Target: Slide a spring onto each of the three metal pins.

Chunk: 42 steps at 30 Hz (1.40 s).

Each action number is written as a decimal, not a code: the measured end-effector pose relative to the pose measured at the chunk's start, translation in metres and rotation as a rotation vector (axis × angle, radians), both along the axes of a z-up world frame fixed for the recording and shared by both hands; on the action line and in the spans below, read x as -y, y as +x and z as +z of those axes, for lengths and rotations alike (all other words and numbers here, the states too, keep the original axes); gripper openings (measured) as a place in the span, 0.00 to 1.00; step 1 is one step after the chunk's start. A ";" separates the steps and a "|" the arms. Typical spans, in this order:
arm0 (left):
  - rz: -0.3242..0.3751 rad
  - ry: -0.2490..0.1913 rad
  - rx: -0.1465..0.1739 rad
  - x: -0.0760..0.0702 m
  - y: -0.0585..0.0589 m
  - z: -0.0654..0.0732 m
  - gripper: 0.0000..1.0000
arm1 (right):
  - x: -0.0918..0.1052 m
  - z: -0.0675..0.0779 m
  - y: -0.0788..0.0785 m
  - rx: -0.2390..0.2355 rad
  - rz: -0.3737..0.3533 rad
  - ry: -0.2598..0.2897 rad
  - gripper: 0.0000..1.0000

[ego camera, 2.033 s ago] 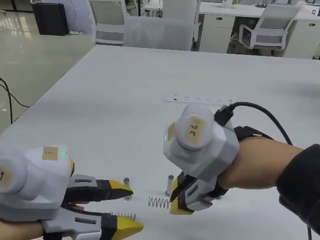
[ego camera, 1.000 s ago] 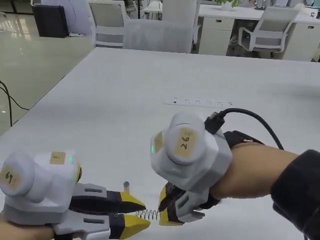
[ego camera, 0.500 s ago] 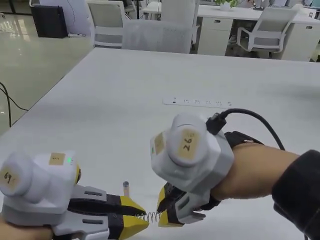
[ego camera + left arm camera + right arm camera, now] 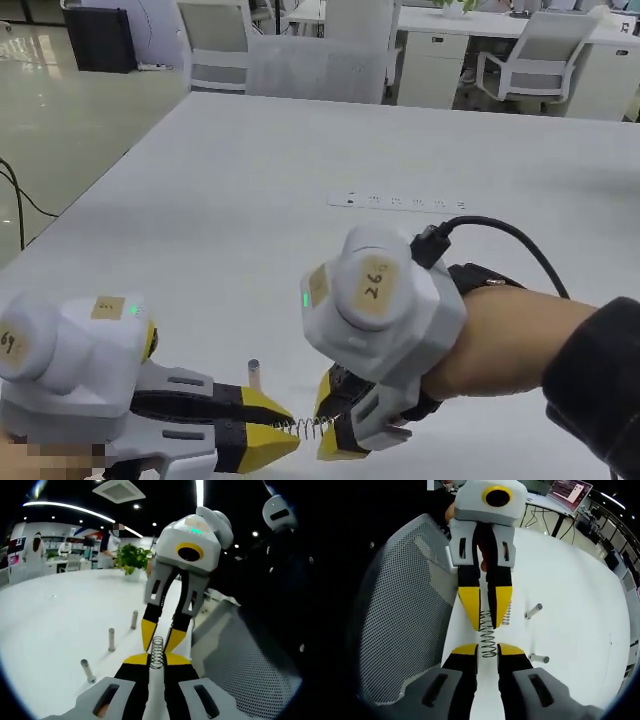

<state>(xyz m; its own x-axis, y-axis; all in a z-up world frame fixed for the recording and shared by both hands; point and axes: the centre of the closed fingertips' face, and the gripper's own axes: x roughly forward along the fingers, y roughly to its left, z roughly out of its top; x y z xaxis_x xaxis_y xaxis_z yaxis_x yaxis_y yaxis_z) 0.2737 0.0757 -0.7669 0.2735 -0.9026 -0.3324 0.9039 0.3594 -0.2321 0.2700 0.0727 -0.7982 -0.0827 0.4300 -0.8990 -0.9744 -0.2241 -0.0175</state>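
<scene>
Holds spring (image 4: pixel 306 427) by both ends between left gripper (image 4: pixel 280 431) and right gripper (image 4: pixel 332 422), low over white tabletop (image 4: pixel 300 170), upright metal pin (image 4: pixel 254 373) just behind.

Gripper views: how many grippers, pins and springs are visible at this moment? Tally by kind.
Grippers: 2, left gripper and right gripper
Metal pins: 3
Springs: 2, one held between the two grippers' tips, one beside the left gripper's jaw
Total: 7

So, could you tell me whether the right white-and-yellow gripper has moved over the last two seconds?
Yes. The right gripper has moved left, closer to the upright metal pin and the left gripper.
</scene>
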 end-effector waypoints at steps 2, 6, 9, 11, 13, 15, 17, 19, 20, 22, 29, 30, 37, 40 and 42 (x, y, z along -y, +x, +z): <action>-0.002 -0.010 -0.004 0.000 0.000 0.000 0.02 | 0.001 -0.001 0.000 -0.006 -0.004 -0.001 0.12; 0.000 -0.020 -0.004 0.001 0.000 0.002 0.02 | 0.002 -0.002 0.001 -0.007 -0.006 -0.004 0.10; 0.000 -0.017 -0.006 0.000 0.000 0.001 0.02 | 0.001 -0.001 0.002 -0.003 -0.006 0.000 0.08; 0.001 -0.013 -0.005 0.000 0.000 0.001 0.02 | 0.001 0.000 0.002 -0.003 -0.009 0.003 0.08; 0.002 -0.012 -0.005 0.000 0.001 0.000 0.03 | 0.000 0.002 0.003 0.001 -0.011 0.009 0.08; 0.002 -0.006 -0.003 -0.001 0.001 -0.001 0.03 | 0.000 0.005 0.003 0.003 -0.015 0.016 0.08; 0.000 0.001 0.001 -0.001 0.001 -0.003 0.03 | -0.001 0.007 0.004 0.007 -0.016 0.021 0.08; -0.001 0.005 0.004 -0.001 0.001 -0.004 0.03 | -0.002 0.009 0.004 0.008 -0.018 0.026 0.08; -0.001 0.006 0.005 -0.001 0.001 -0.004 0.03 | -0.003 0.010 0.004 0.006 -0.020 0.031 0.08; -0.002 0.009 0.008 -0.001 0.001 -0.004 0.03 | -0.003 0.012 0.004 0.004 -0.024 0.039 0.08; -0.006 0.021 0.013 -0.002 0.000 -0.006 0.03 | -0.008 0.019 0.001 -0.002 -0.025 0.067 0.08; -0.006 0.022 0.014 -0.001 0.000 -0.006 0.03 | -0.009 0.019 0.001 -0.003 -0.025 0.069 0.08; -0.014 0.036 0.013 -0.001 -0.001 -0.009 0.03 | -0.014 0.022 -0.002 0.002 -0.013 0.076 0.08; -0.017 0.044 0.012 -0.001 -0.002 -0.011 0.03 | -0.018 0.024 -0.004 -0.005 -0.009 0.081 0.08; -0.019 0.049 0.013 -0.001 -0.003 -0.012 0.03 | -0.019 0.024 -0.005 -0.006 -0.006 0.075 0.08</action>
<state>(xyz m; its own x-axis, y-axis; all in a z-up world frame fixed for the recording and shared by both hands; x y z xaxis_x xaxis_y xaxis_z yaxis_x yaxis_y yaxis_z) 0.2710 0.0768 -0.7793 0.2613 -0.8905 -0.3725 0.9135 0.3528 -0.2025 0.2649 0.0915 -0.7739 -0.0848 0.4965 -0.8639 -0.9760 -0.2161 -0.0284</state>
